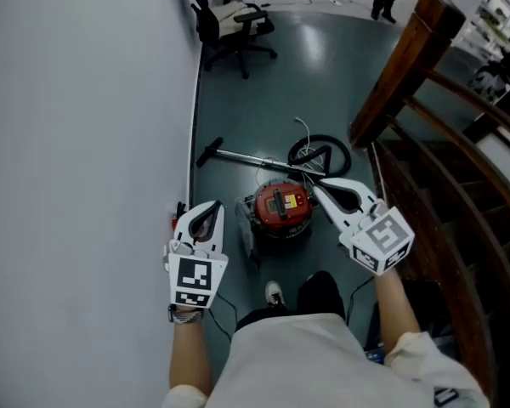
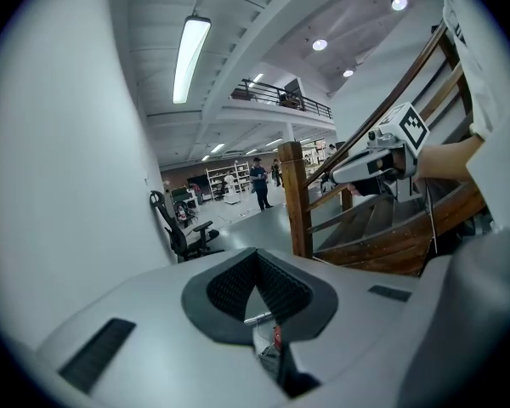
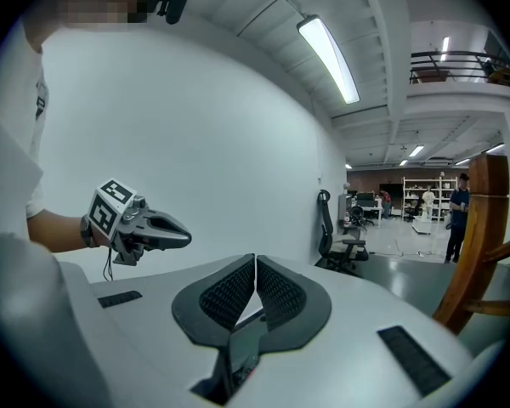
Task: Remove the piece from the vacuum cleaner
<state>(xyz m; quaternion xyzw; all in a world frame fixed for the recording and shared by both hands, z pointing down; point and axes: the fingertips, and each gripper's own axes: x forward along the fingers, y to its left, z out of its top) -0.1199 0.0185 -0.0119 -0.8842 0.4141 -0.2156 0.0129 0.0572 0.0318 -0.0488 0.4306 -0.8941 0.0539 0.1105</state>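
Left gripper [image 1: 211,204] and right gripper [image 1: 316,185]: jaws closed together, nothing held.
The red vacuum cleaner [image 1: 280,206] is seen in the head view only, on dark floor [image 1: 263,92] between the grippers, its tube [image 1: 246,157] just behind it and a wooden staircase [image 1: 404,66] to its right. A ceiling lamp [image 2: 189,53] is shown only in the gripper views.

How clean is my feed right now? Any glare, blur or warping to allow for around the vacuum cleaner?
Head view: even light, the vacuum cleaner is sharp, and there is only a soft sheen on the floor. Left gripper view: strong fisheye with dark corners, the wooden staircase looks bent, and the strip light glares. Right gripper view: same fisheye, the strip light is blown out, and a mosaic patch covers the top left.
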